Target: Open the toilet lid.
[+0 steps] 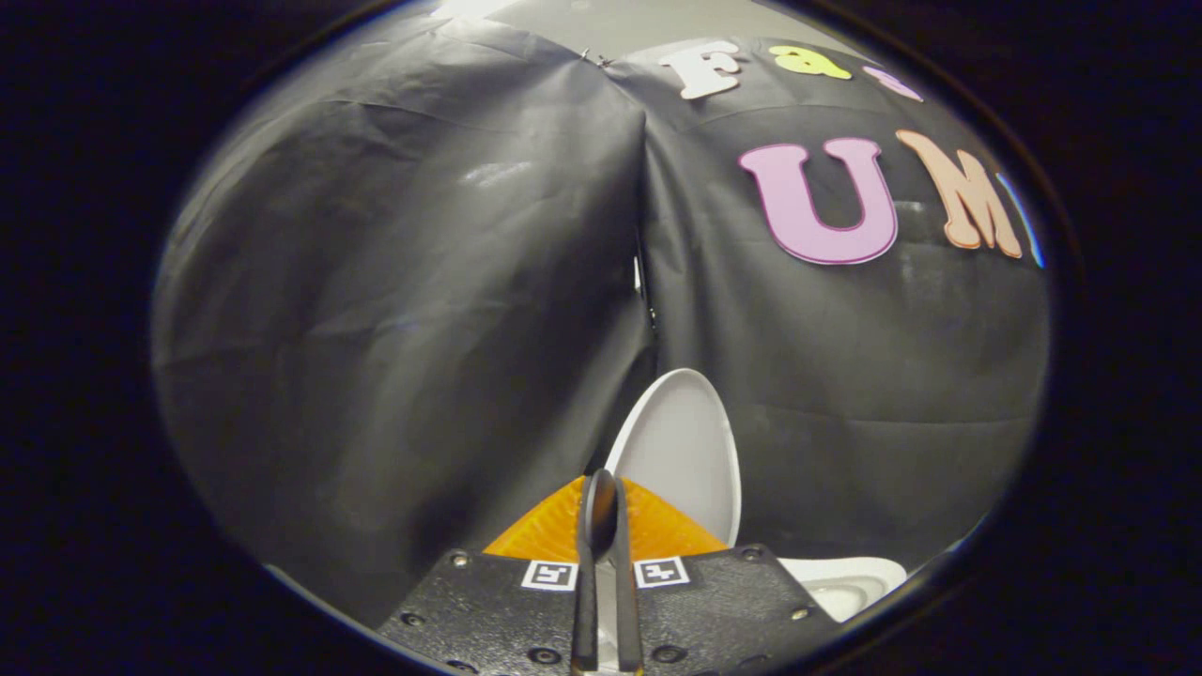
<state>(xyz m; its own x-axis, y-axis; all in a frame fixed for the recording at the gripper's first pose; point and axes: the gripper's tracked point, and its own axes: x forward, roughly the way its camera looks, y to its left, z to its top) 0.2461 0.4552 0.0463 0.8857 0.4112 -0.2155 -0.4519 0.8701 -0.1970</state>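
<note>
**Toilet lid upright, tongs together and empty**

Tongs (601, 498): the two fingers run side by side from the base up to the tips, which meet. Only a thin sliver of gap is visible lower down between the shafts. Nothing is held between them. Call it closed on air.

Toilet lid (681, 451): white, oval, standing up on end just beyond the fingertips and slightly to their right. Its broad face is turned toward the camera and it is leaning back toward the booth's black cloth wall (404, 282). Can't tell if it actually touches the cloth. The lower part of the lid is hidden behind the tongs' body, so the hinge isn't visible. The fingertips overlap the lid's lower left edge in this view; can't tell whether that is contact or just line of sight.

Toilet bowl rim (840, 577): a white glossy piece showing low, to the right of the tongs' body and below the lid. Only a small corner is in view, so I can't judge the seat's position.

Tongs' body: dark plate with screws. Two square fiducial markers (549, 575) sit on either side of the finger roots. An orange ribbed wedge (554, 530) sits behind the fingers, in front of the lid's base.

Background: wrinkled black cloth with a vertical seam (643, 235) running down the middle, ending just above the lid's top edge.
</note>
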